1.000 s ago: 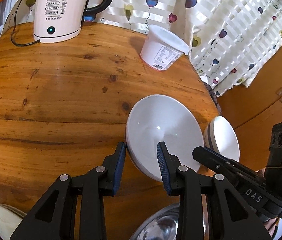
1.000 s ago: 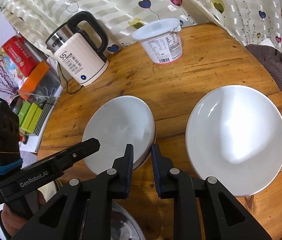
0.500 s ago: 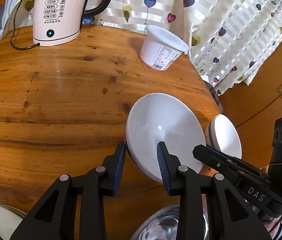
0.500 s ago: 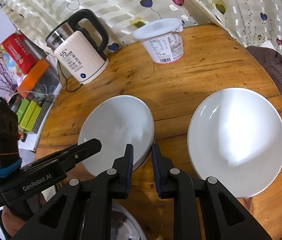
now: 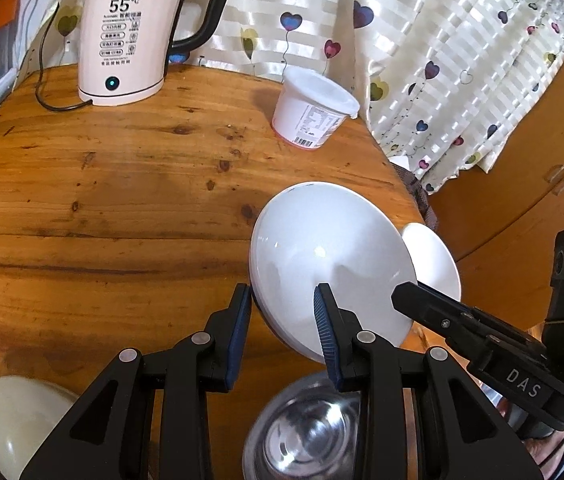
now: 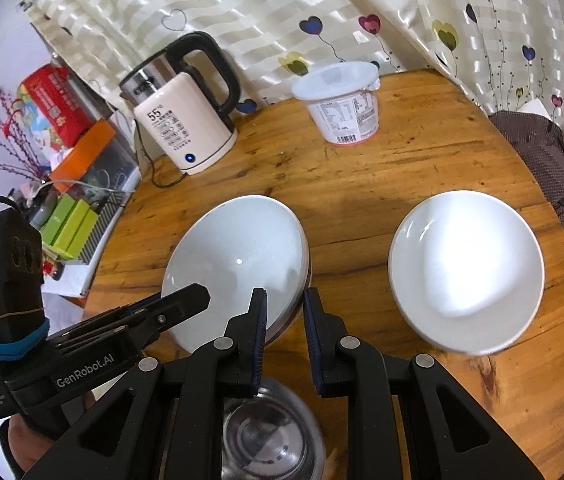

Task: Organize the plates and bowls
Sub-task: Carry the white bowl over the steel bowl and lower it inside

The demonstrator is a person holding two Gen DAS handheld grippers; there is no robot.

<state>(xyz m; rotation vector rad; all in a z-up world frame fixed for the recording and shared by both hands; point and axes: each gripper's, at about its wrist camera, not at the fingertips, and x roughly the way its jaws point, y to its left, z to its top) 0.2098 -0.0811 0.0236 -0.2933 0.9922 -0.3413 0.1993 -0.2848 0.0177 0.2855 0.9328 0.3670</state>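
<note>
A deep white bowl (image 5: 322, 256) hangs tilted above the round wooden table (image 5: 102, 200), held from both sides. My left gripper (image 5: 284, 320) is shut on its near rim, one pad inside and one outside. In the right wrist view my right gripper (image 6: 284, 322) is pinched shut on the same bowl's (image 6: 238, 260) opposite rim, which shows a dark underside. Each gripper shows in the other's view: the right gripper (image 5: 406, 300) and the left gripper (image 6: 186, 304). A second white plate (image 6: 466, 272) lies flat on the table to the right, partly hidden behind the bowl in the left wrist view.
A steel bowl (image 6: 270, 436) sits directly below the grippers. A cream bowl (image 5: 14, 420) lies at the table's near left. At the back stand an electric kettle (image 5: 122, 48) with its cord and a white lidded tub (image 5: 310, 116). A heart-patterned curtain (image 6: 402, 8) hangs behind.
Both grippers have risen a little with the white bowl between them. The table and the steel bowl beneath have dropped further away.
</note>
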